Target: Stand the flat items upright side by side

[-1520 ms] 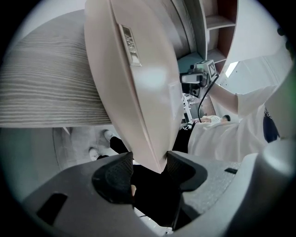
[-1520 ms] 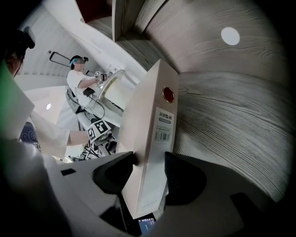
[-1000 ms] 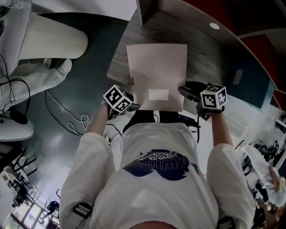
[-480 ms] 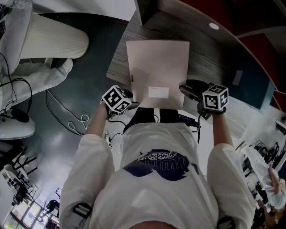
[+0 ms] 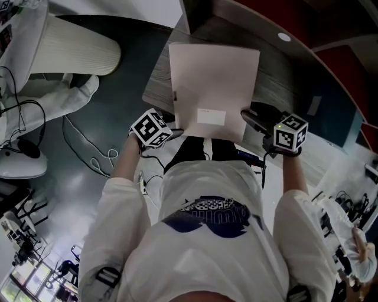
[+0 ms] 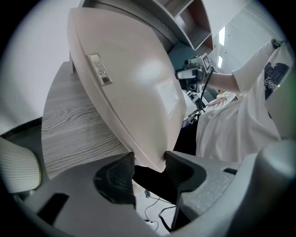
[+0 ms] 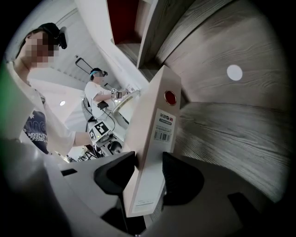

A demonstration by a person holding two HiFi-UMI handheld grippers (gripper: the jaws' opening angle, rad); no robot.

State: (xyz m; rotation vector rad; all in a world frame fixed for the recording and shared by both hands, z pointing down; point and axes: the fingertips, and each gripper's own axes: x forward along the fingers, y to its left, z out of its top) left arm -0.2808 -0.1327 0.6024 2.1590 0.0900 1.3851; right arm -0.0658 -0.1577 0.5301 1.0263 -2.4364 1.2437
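Note:
A pale pink binder (image 5: pixel 212 82) with a small white label hangs tilted over the grey wood desk (image 5: pixel 156 82), held from both near corners. My left gripper (image 5: pixel 176 131) is shut on the binder's near left corner; in the left gripper view the pads pinch that corner (image 6: pixel 150 169) of the binder (image 6: pixel 129 83). My right gripper (image 5: pixel 245 118) is shut on the near right side; the right gripper view shows the jaws (image 7: pixel 149 171) clamped across the binder's spine (image 7: pixel 159 134), which bears a red ring hole and a barcode sticker.
A shelf compartment (image 5: pixel 195 12) stands at the desk's far end. A white disc (image 5: pixel 284 36) is set in the desk top. A ribbed white chair back (image 5: pixel 77 56) and floor cables (image 5: pixel 88 150) lie to the left. Another person (image 7: pixel 97 92) stands further off.
Both grippers have lifted the binder; it looms larger and its far edge has swung slightly right. The marker cubes have drifted apart, left one leftward, right one rightward.

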